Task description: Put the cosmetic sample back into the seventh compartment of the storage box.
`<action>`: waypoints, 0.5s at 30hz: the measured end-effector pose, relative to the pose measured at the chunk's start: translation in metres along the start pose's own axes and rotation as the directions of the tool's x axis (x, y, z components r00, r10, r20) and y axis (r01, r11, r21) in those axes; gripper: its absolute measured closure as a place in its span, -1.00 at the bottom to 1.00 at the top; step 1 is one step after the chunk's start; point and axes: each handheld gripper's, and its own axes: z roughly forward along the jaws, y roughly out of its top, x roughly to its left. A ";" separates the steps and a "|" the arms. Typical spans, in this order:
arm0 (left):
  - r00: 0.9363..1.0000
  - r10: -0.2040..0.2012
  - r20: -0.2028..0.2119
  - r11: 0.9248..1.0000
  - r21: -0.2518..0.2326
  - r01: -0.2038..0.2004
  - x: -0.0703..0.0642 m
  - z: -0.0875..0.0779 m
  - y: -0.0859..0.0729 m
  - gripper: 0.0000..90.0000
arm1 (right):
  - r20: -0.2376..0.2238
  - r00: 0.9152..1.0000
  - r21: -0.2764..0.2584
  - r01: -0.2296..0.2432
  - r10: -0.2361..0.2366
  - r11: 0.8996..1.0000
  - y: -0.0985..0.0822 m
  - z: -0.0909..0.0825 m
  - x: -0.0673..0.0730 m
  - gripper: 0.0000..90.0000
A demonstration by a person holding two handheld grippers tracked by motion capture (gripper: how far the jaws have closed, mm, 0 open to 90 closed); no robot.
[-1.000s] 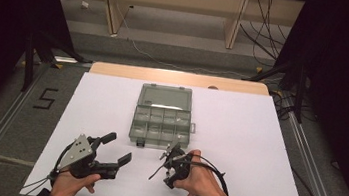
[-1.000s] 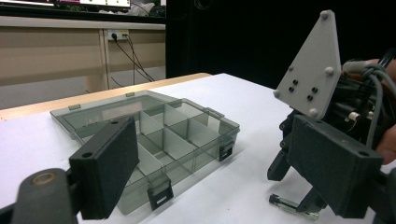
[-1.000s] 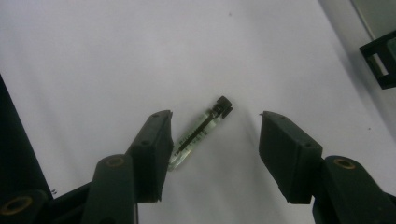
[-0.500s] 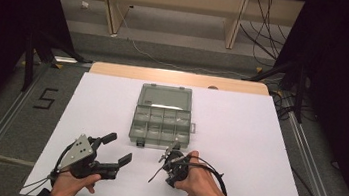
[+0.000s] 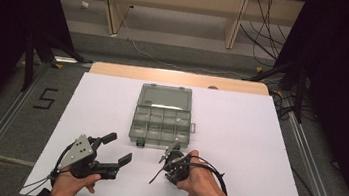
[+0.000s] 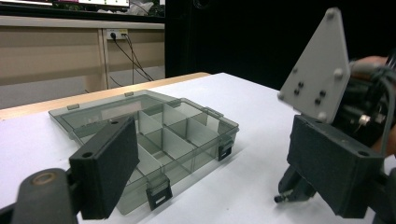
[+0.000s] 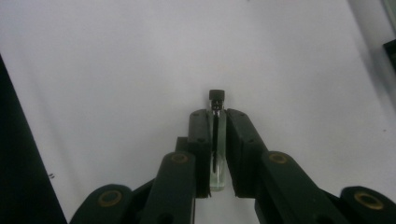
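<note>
My right gripper point(image 7: 217, 126) points down at the white table, and its jaws have just been closing. They are now shut on a small clear vial point(image 7: 217, 175) with a black cap, whose top sticks out past the fingertips. In the high view this gripper point(image 5: 164, 165) is near the table's front, right of centre. My left gripper point(image 5: 118, 147) rests at the front left, open, with nothing between its pads point(image 6: 107, 168). A clear grey compartment box point(image 5: 161, 126) lies open in the middle, its lid flat behind it. The left gripper view looks across the box point(image 6: 154, 130).
White paper point(image 5: 257, 148) covers the table, with a wooden edge point(image 5: 180, 77) at the far side. The right gripper's grey plate point(image 6: 322, 70) stands close to the left gripper's right jaw. A cable point(image 5: 213, 176) loops beside the right hand. Metal rails run along both table sides.
Both hands stay where they were. The right hand's fingers look slightly tighter on its gripper. The box has not moved.
</note>
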 end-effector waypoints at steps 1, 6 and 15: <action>1.000 0.004 0.000 1.000 -0.001 -0.004 0.000 0.000 0.000 -0.66 | 0.006 1.000 -0.016 -0.001 0.001 1.000 0.001 -0.003 -0.001 0.80; 1.000 0.004 0.007 1.000 -0.011 -0.004 0.001 0.001 0.000 -0.66 | 0.045 0.999 -0.123 -0.020 0.026 0.992 0.002 -0.017 -0.010 0.80; 1.000 0.004 -0.001 1.000 -0.003 -0.004 0.000 0.000 0.000 -0.66 | 0.104 0.992 -0.285 -0.044 0.077 0.957 0.013 -0.039 -0.024 0.80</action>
